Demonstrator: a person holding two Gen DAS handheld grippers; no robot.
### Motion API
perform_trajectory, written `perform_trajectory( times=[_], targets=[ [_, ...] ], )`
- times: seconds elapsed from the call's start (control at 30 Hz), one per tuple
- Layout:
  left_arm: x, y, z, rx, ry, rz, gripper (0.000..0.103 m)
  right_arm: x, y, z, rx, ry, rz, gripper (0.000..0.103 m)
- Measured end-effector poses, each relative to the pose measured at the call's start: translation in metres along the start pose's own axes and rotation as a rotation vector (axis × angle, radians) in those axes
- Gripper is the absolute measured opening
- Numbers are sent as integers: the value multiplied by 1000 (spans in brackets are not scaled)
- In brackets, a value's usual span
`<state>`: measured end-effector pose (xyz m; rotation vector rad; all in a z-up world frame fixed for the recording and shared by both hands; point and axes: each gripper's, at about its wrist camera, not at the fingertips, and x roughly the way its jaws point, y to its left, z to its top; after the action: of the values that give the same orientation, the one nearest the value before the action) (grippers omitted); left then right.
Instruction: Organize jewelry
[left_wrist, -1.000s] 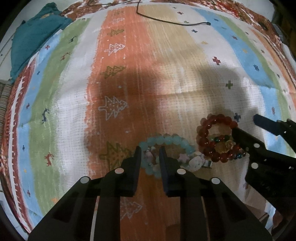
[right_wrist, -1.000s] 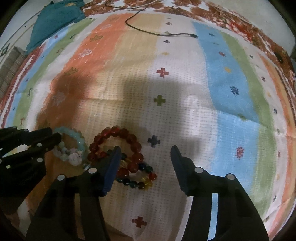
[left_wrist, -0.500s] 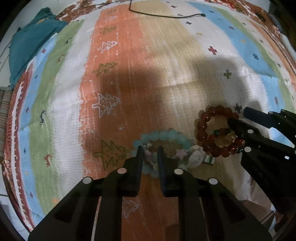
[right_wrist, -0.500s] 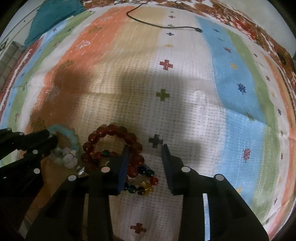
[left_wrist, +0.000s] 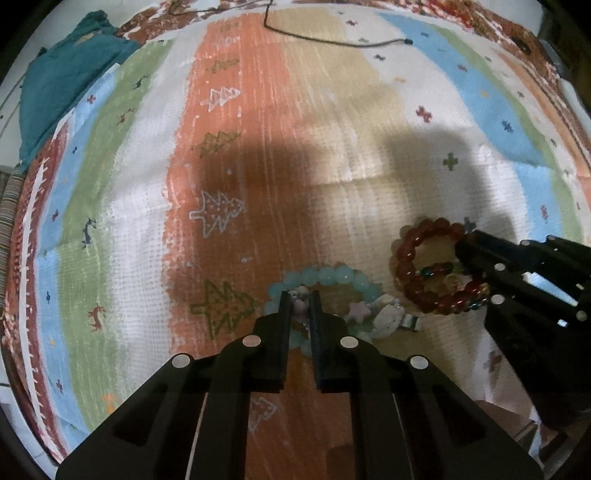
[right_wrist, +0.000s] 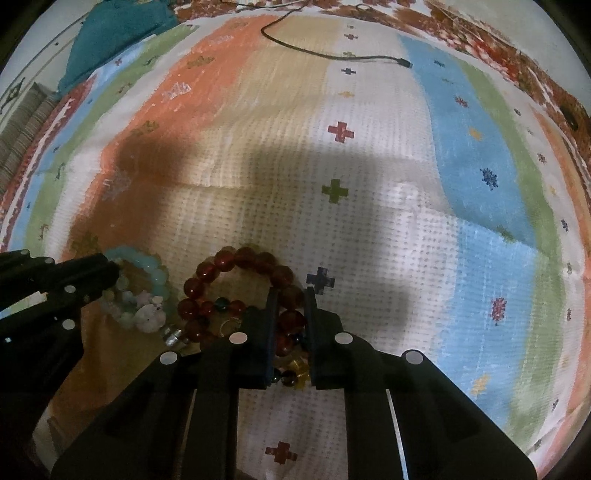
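Left gripper pinches the pale blue bracelet at six o'clock; right gripper clamps the red bracelet beside it. Both look light, floppy, slippery-beaded: grip across the strand.

A striped woven rug in orange, beige, white, blue and green, patterned with trees and crosses, fills the view. A teal cloth lies at its far left corner; a black cable crosses the far edge. Broad shadows darken the middle.
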<state>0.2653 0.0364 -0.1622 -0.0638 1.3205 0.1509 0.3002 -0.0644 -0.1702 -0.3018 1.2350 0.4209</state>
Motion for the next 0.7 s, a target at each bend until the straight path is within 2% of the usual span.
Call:
perform_trajectory(
  times=[0.7],
  targets=[
    [-50, -3, -4, -20, -105, -55, 9, -60, 13, -14, -40, -99, -23, 14]
  ],
)
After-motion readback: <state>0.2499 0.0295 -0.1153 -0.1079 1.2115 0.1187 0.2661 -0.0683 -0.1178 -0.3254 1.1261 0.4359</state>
